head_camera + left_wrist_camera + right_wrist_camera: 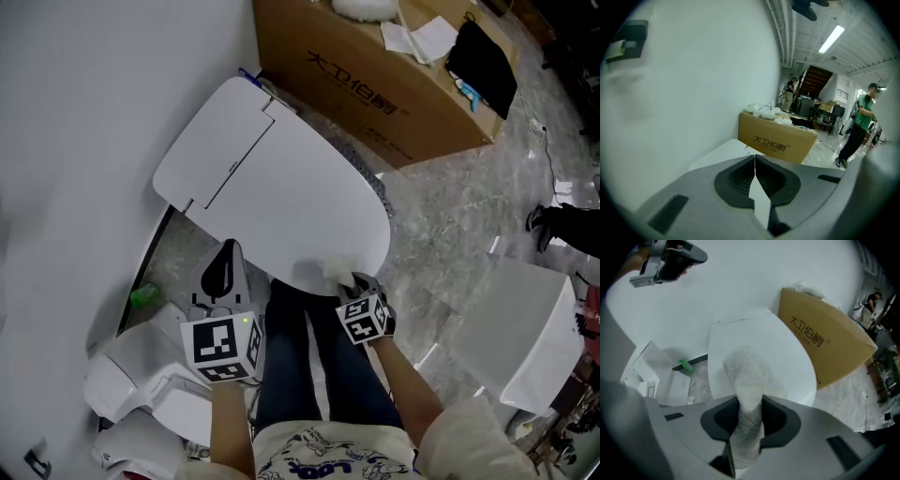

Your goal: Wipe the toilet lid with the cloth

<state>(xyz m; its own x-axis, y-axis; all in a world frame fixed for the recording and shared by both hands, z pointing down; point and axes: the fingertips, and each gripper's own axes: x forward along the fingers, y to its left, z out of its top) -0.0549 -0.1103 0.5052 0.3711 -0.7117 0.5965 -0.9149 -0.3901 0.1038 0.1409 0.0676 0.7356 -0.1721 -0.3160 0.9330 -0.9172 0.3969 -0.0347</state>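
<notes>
Cloth (pixel 746 376) sits pinched in our right gripper's (pixel 749 404) jaws on the toilet lid's (pixel 309 187) near edge. Our left gripper's (pixel 754 159) jaws meet, empty.

the toilet lid (pixel 300 187) is white, smooth and oval, shut flat, with its hinge end toward the white wall. the cloth (pixel 745 380) is white and fluffy (bunched into a thick roll) and pinched between the jaws of the right gripper (pixel 747 425). its free end reaches over the lid's front edge; whether it presses on the surface is unclear.
</notes>
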